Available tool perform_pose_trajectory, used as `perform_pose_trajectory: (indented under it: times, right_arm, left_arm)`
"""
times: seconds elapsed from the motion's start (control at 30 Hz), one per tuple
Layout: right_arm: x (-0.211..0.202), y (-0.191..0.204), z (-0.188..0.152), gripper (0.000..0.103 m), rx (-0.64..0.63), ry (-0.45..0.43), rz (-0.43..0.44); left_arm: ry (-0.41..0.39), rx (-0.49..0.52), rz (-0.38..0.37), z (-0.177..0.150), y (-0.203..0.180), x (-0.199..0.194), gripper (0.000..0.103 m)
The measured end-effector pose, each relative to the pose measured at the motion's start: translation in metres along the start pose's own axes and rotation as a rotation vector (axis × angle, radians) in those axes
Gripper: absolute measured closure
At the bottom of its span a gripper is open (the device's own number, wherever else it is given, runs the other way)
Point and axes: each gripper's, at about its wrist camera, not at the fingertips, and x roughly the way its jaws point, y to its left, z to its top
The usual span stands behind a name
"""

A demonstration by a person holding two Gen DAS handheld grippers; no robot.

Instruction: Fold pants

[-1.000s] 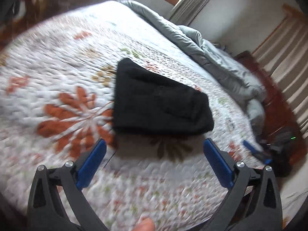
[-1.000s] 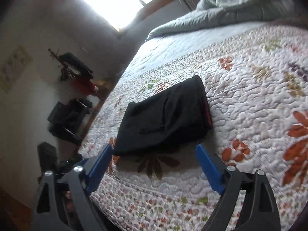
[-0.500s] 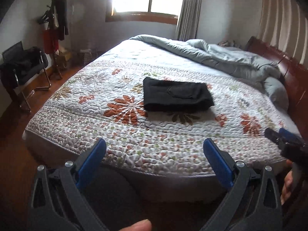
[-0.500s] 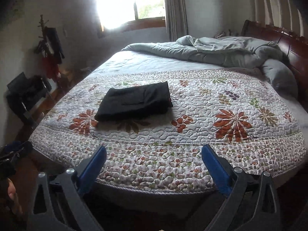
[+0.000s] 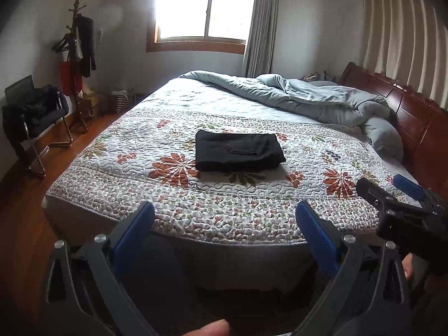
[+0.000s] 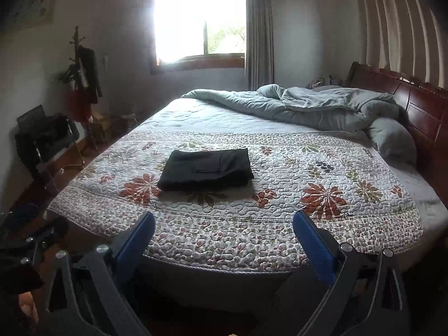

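Observation:
The black pants [image 5: 238, 151] lie folded into a neat rectangle on the floral quilt [image 5: 252, 212], left of the bed's middle; they also show in the right wrist view [image 6: 207, 169]. My left gripper [image 5: 224, 224] is open and empty, held off the foot of the bed, well short of the pants. My right gripper [image 6: 224, 232] is open and empty, likewise back from the bed edge. The right gripper also shows at the right edge of the left wrist view [image 5: 403, 204].
A rumpled grey duvet [image 5: 308, 98] and pillow [image 5: 383, 137] lie at the head by the dark wooden headboard [image 5: 406, 112]. A black chair [image 5: 30, 112] and a coat rack [image 5: 78, 56] stand left of the bed on the wooden floor. A window [image 5: 204, 11] is behind.
Both grippers have pulled far back from the folded pants, from just above the quilt to beyond the foot of the bed. The pants lie unmoved.

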Motion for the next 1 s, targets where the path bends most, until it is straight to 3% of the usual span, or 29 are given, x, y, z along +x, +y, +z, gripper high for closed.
perform_pose_trajectory:
  times: [0.2,0.37,0.77,0.93,1.0]
  right_arm:
    - [0.013,-0.002,-0.003,0.004,-0.003,0.028,0.0]
    - [0.023,-0.005,-0.003,0.004,0.005,0.037,0.013]
    - [0.059,-0.011,-0.002,0.004,0.016,0.083,0.034]
    - [0.07,-0.011,0.001,0.004,0.02,0.094,0.048]
    - [0.073,-0.012,0.001,0.004,0.025,0.097,0.051]
  left_arm:
    - [0.001,0.002,0.075,0.001,0.001,0.004,0.003]
    - [0.046,-0.024,0.033,0.004,0.003,0.019,0.003]
    - [0.126,-0.051,0.038,0.013,0.004,0.056,0.003]
    - [0.101,-0.028,0.117,0.018,0.001,0.062,0.003]
    - [0.101,-0.025,0.113,0.021,0.0,0.065,0.003]
